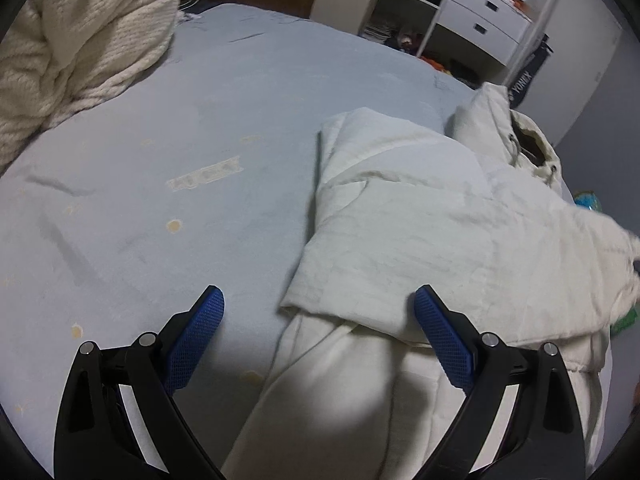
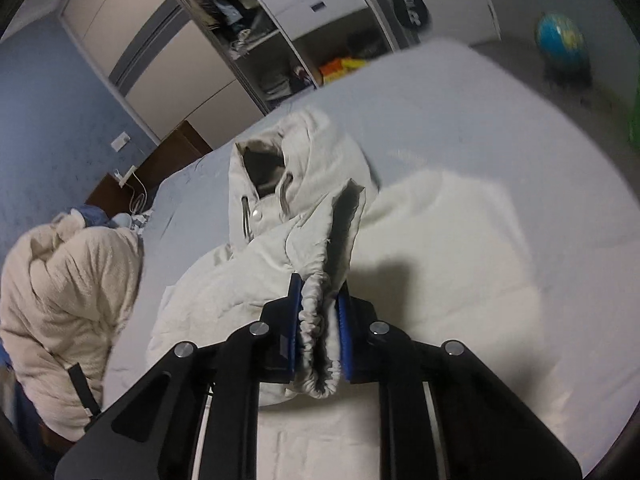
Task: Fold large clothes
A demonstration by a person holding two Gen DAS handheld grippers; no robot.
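A cream hooded jacket (image 1: 432,216) lies on the pale blue bed sheet (image 1: 180,160), one sleeve folded across its body. My left gripper (image 1: 318,300) hovers open just above the jacket's near left edge, its blue pads wide apart with nothing between them. In the right wrist view the same jacket (image 2: 256,256) shows its hood (image 2: 280,152) toward the wardrobe. My right gripper (image 2: 318,300) is shut on the elastic cuff (image 2: 316,320) of the other sleeve, which is lifted off the bed.
A bunched cream knit blanket (image 1: 76,40) sits at the bed's far left, and shows as a blanket (image 2: 68,312) in the right wrist view. An open wardrobe with white drawers (image 1: 484,16) stands beyond the bed. A globe (image 2: 560,40) is on the floor.
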